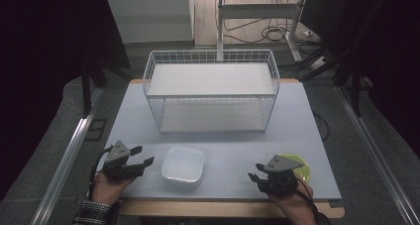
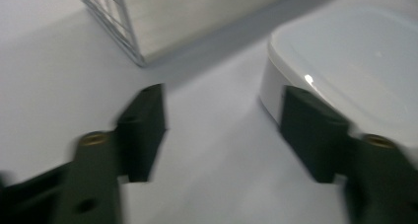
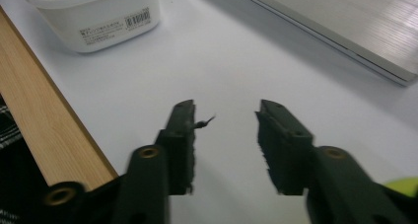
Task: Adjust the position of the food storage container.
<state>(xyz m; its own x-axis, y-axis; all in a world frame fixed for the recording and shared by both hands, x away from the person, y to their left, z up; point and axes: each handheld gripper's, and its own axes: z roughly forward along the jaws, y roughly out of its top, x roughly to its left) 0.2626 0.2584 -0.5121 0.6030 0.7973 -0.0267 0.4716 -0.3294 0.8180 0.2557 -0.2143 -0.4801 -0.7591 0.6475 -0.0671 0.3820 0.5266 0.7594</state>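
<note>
Pale grey bench (image 1: 247, 136) with a wooden front edge, dark floor around it, cables on the floor behind. Nearest the work is the white square plastic container (image 1: 183, 164), sitting near the front edge, just to the right of the left tongs (image 1: 142, 155) and well to the left of the right tongs (image 1: 254, 176). Both tongs stand spread with nothing between the jaws.

The left tongs look set to take the container's near wall; I judge the grip goes best if one jaw slips inside the rim and the other stays outside, squarely.

A lime-green round plate (image 1: 303, 166) lies under the right tongs, and a white wire two-shelf rack (image 1: 148, 76) stands beyond. The right gripper view reveals a barcode label (image 3: 116, 24) on the container's side, which the high view cannot resolve.
</note>
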